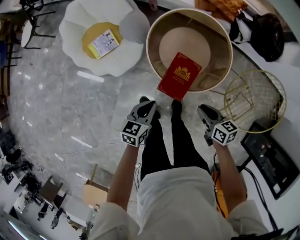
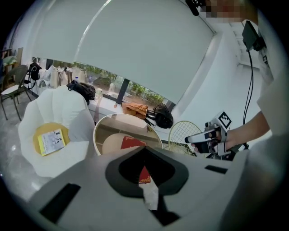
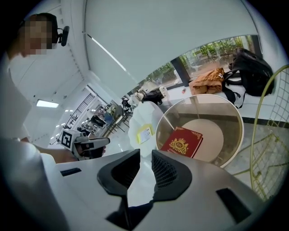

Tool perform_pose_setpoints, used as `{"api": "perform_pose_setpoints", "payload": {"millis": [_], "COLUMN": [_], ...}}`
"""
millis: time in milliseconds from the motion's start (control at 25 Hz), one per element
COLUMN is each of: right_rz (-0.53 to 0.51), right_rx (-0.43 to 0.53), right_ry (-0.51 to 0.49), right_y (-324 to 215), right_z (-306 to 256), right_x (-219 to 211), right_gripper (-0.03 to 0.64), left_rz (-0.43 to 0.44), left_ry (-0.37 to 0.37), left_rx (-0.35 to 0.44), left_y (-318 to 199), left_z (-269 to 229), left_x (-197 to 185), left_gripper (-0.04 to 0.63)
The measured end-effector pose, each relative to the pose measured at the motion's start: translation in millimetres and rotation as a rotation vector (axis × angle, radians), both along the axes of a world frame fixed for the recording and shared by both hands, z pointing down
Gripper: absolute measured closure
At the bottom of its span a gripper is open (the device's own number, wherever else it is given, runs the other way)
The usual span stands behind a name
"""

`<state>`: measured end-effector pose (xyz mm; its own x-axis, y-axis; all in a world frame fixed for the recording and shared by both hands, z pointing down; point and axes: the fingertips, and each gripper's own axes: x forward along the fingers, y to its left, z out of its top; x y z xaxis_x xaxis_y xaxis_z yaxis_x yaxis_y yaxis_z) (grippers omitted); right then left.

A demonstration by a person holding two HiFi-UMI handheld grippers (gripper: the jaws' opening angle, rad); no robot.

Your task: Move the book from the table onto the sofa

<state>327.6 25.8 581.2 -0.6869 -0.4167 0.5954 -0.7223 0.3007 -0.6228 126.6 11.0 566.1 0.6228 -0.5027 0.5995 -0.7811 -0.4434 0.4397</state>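
Note:
A red book point(image 1: 179, 76) with a gold crest lies on the round glass-topped table point(image 1: 228, 42), overhanging its near rim. The white petal-shaped sofa point(image 1: 77, 28) stands to the table's left, with a yellow cushion point(image 1: 91, 49) and a booklet point(image 1: 104, 43) on its seat. My left gripper point(image 1: 146, 104) is shut with nothing in it, short of the book and to its lower left. My right gripper point(image 1: 206, 111) hovers right of the book's near corner, jaws a narrow gap apart and empty. The right gripper view shows the book point(image 3: 183, 142) beyond the right gripper point(image 3: 146, 158). In the left gripper view, the book point(image 2: 132, 143) is partly hidden behind the left gripper point(image 2: 145, 151).
A gold wire basket table point(image 1: 255, 101) stands right of the glass table. A black backpack point(image 1: 267, 28) and an orange bag point(image 1: 220, 5) lie by the window sill behind. A black flat device point(image 1: 269, 159) with cables sits on the floor at right. The person's legs point(image 1: 164, 140) stand between the grippers.

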Motion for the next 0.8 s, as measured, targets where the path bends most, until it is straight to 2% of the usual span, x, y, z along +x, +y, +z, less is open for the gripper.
{"api": "perform_pose_setpoints", "payload": {"millis": [120,400,800], "right_rz": [0.0,0.01,0.056], "right_rx": [-0.032,-0.106,-0.235], "right_ry": [-0.002,-0.035,-0.09], "right_y": [0,7,15], "right_z": [29,100,194], "right_x": [-3,-14,-25], "right_gripper": [0.506,0.492,0.44], "left_rz": [0.013,0.023,0.059], "left_ry": [-0.006,-0.021,-0.033], "left_rx": [-0.023,-0.056,-0.152], "left_y": [-3,-11,-13], "left_z": [28,87,171], "left_x": [4,9,11], "left_gripper": [0.592,0.59,0.513]}}
